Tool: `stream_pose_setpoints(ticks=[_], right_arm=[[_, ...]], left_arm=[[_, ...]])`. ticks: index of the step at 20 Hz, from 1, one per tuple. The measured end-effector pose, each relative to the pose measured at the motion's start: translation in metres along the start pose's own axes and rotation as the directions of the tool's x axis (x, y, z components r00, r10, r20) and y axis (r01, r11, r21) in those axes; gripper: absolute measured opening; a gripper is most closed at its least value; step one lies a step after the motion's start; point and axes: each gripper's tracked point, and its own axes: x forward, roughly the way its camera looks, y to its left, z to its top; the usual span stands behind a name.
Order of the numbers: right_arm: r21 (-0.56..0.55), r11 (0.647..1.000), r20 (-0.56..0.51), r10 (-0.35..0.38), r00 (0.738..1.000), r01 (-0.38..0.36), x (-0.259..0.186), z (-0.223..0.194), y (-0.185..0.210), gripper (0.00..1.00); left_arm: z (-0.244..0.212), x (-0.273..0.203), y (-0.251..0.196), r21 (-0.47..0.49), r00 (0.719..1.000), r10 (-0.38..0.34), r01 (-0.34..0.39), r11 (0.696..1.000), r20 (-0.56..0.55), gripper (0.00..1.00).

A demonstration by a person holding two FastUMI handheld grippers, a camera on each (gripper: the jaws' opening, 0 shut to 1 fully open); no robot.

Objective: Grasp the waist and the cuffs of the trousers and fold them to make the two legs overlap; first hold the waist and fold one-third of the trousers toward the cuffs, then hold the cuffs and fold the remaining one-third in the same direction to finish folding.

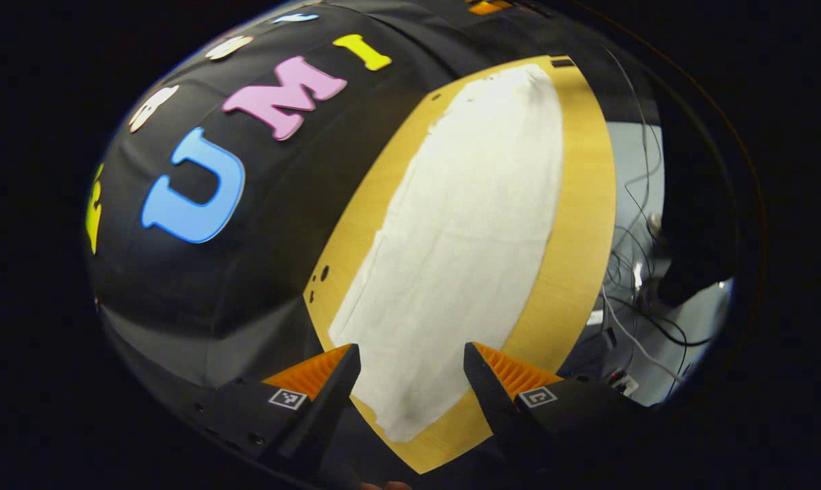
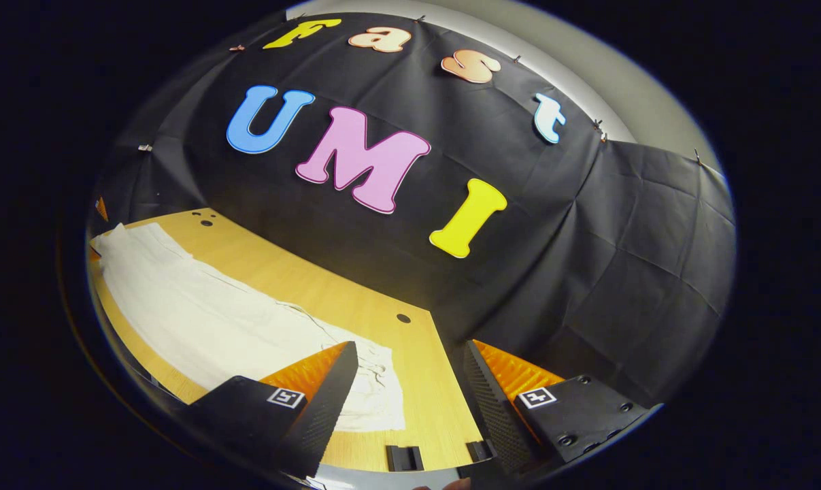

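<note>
On table (image 1: 580, 224) trousers (image 1: 464, 231) flat, far end blurred

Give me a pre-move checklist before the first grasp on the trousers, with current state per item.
1. Left gripper open: ok, jaws stand apart with nothing between them.
2. Right gripper open: ok, jaws apart and empty.
3. Trousers lying flat and stretched out on the wooden table: ok, no big bunching visible.
4. Legs already overlapped: cannot tell, the cloth reads as one white strip.
5. Left gripper lined up with one end of the trousers: ok, that end lies between its fingers, farther off.
6. Right gripper on the cloth end: not ok, the end lies toward its left finger, off centre.
</note>
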Motion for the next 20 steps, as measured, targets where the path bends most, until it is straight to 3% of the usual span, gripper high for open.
stream_pose_setpoints(ticks=[5, 12, 13, 15, 18, 20], right_arm=[[0.011, 1.0, -0.02, -0.028, 0.999, 0.028, -0.001, -0.006, -0.005, 0.97], [0.01, 0.999, -0.045, -0.051, 0.998, 0.051, -0.004, -0.012, -0.003, 0.97], [0.005, 0.999, -0.048, -0.052, 0.998, 0.052, -0.004, -0.014, -0.003, 0.97], [-0.012, 0.998, -0.055, -0.055, 0.997, 0.055, -0.002, -0.018, -0.003, 0.98], [-0.057, 0.998, -0.082, -0.045, 0.996, 0.04, 0.0, -0.033, 0.002, 0.98], [-0.117, 0.993, -0.112, -0.009, 0.994, -0.004, 0.003, -0.053, 0.012, 0.98]], left_arm=[[-0.033, 0.02, -0.026, 0.142, 0.99, -0.114, 0.125, 0.982, -0.088, 0.97], [-0.057, 0.06, 0.006, 0.281, 0.975, -0.048, 0.11, 0.953, -0.216, 0.94], [-0.06, 0.068, 0.007, 0.272, 0.969, -0.052, 0.119, 0.955, -0.242, 0.87], [-0.068, 0.082, 0.006, 0.227, 0.951, -0.079, 0.151, 0.962, -0.298, 0.63], [-0.067, 0.09, 0.004, 0.193, 0.942, -0.101, 0.168, 0.967, -0.319, 0.09], [-0.066, 0.089, 0.004, 0.164, 0.942, -0.118, 0.177, 0.97, -0.314, 0.07]])
